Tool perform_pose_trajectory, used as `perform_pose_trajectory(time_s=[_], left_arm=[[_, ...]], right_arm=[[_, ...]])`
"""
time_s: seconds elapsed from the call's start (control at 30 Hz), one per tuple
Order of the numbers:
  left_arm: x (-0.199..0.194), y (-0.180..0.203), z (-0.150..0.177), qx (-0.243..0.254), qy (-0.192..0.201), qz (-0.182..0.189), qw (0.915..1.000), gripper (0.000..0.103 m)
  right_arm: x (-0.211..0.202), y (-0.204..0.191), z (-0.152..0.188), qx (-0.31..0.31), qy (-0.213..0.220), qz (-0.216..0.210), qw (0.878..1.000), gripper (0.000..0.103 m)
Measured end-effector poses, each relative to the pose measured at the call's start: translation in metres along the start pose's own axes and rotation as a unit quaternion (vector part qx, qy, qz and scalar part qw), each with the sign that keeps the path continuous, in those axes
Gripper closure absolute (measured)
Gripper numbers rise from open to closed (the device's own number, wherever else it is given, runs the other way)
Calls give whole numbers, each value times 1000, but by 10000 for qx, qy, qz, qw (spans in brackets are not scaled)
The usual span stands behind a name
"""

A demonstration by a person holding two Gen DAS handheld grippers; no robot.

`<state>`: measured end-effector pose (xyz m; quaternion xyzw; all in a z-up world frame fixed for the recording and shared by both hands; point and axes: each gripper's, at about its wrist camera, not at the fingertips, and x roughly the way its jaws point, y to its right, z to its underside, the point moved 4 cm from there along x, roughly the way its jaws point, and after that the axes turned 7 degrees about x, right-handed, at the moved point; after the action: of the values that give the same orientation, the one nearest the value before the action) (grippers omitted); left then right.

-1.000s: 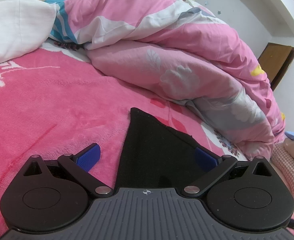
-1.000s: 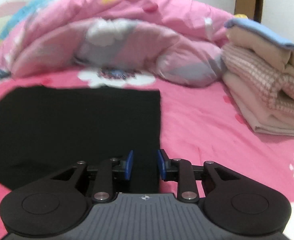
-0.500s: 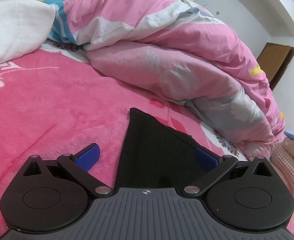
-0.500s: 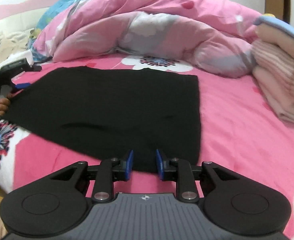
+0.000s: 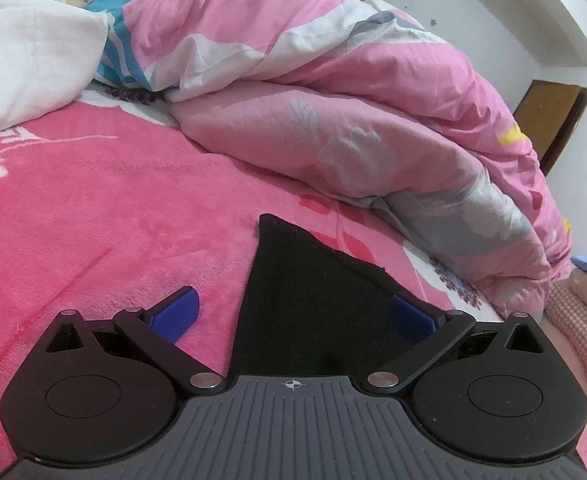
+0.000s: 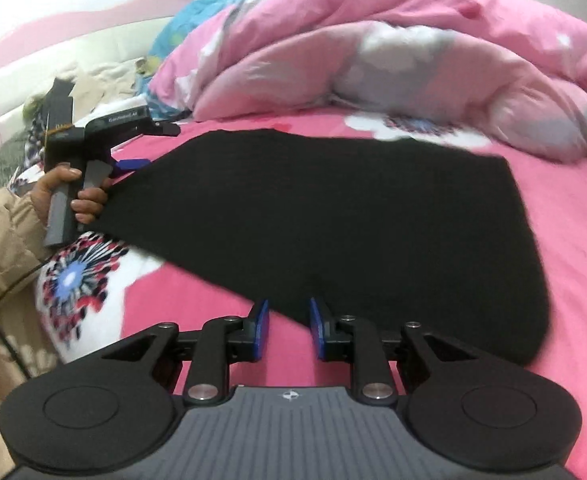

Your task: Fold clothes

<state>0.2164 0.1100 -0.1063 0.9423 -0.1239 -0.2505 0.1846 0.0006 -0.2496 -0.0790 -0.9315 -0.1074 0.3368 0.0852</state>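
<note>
A black garment [image 6: 333,216] lies spread flat on the pink bed blanket [image 6: 573,208]. My right gripper [image 6: 289,326] sits at its near edge. The jaws stand a narrow gap apart and are closing, with the cloth's edge just at the fingertips and not pinched. At the garment's left corner a hand [image 6: 77,196] holds my left gripper [image 6: 149,148]. In the left wrist view that gripper [image 5: 293,316] is wide open, and the black garment [image 5: 301,272] runs between its blue pads [image 5: 175,312] without touching them.
A bunched pink floral quilt [image 5: 353,120] lies along the far side of the bed. A white pillow [image 5: 25,64] is at the far left. Folded pinkish clothes [image 5: 581,340] are stacked at the right. A beige sleeve [image 6: 1,248] is at the near left.
My right gripper has swung left and dipped toward the garment's near edge, its jaws a little narrower. The left gripper has stayed still and open.
</note>
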Motion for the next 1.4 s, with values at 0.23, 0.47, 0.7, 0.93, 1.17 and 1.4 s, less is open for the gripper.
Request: perform_pose_trajectory(time_s=[0.23, 0.47, 0.7, 0.93, 1.17, 1.4], left_arm=[[0, 0, 0, -23, 10, 15, 10000, 0], [0, 0, 0, -18, 15, 10, 10000, 0], [0, 0, 1, -29, 23, 10, 10000, 0], [0, 0, 1, -21, 25, 5, 10000, 0], [-1, 0, 1, -30, 29, 14, 10000, 0], [-1, 0, 1, -33, 28, 23, 10000, 0]], right_arm=[[18, -5, -30, -173, 498, 358, 9980, 80], [-13, 10, 13, -84, 76, 628, 9980, 80], [-3, 36, -31, -13, 666, 839, 9942, 80], [-24, 69, 2, 229, 263, 1054, 9938, 80], [-15, 75, -42, 233, 683, 913, 9932, 80], [-14, 104, -17, 492, 137, 1260, 9907, 80]])
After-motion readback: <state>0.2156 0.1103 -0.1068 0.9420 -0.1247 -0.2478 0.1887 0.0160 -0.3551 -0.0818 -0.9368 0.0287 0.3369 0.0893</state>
